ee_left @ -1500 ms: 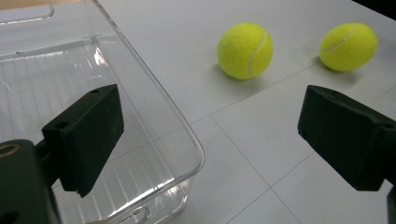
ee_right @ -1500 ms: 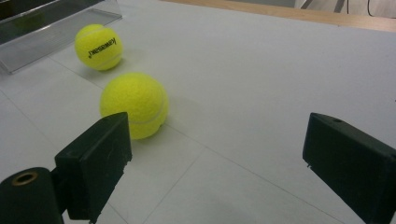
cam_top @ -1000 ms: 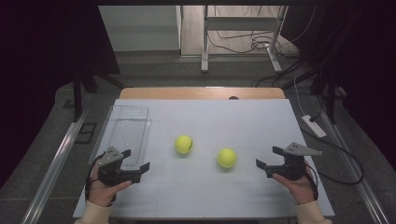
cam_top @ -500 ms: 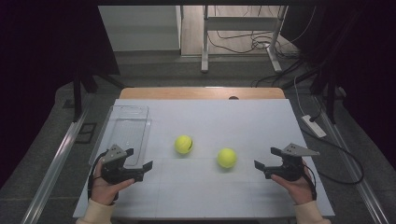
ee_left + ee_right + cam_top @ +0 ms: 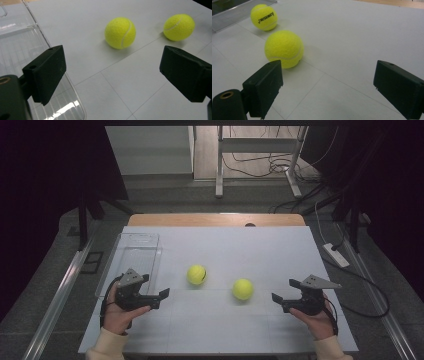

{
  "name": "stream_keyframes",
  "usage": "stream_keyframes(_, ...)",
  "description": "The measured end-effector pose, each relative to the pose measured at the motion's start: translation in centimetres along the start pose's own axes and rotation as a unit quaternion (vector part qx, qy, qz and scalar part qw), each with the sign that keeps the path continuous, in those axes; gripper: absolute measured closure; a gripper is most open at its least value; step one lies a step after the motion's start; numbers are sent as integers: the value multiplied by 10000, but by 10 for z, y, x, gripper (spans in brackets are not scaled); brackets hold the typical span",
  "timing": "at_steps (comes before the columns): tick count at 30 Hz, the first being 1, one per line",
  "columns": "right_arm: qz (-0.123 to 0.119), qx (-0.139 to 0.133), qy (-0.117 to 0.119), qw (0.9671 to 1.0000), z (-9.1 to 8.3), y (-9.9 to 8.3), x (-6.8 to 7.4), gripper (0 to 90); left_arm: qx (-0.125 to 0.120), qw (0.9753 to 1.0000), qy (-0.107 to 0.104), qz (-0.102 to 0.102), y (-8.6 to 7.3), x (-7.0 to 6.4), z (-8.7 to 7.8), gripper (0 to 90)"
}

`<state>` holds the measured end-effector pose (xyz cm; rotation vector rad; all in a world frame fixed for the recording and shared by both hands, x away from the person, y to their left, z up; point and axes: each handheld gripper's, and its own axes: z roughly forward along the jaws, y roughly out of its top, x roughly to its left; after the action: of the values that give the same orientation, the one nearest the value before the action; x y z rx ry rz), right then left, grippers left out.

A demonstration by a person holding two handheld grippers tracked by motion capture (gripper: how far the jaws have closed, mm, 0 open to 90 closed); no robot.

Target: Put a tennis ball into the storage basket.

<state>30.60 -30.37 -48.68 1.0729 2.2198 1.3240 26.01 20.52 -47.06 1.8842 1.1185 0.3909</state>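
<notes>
**Approach stage: both grippers wide open and empty, two balls free on the table.**

The left gripper (image 5: pixel 159 296) sits at 8 o'clock on the white table (image 5: pixel 260 250), just beside the clear tray (image 5: pixel 131 251); the right gripper (image 5: pixel 278 299) sits at 4 o'clock. The left tennis ball (image 5: pixel 197 274) lies near centre, with the right tennis ball (image 5: pixel 242 289) near it toward 5 o'clock, the two apart. Recommended: centre each ball between the jaws, keep the jaws level and low, and close at the ball's widest line so it does not roll.
</notes>
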Motion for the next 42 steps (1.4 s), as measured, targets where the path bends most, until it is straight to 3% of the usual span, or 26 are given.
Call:
stream_keyframes(25,-41,78,0,10000,4,-2,2,90,200,9994,-160,241,29,-9,12,84)
stream_keyframes(42,102,10,27,9999,3,-4,-6,90,371,9983,-163,417,47,-20,23,84)
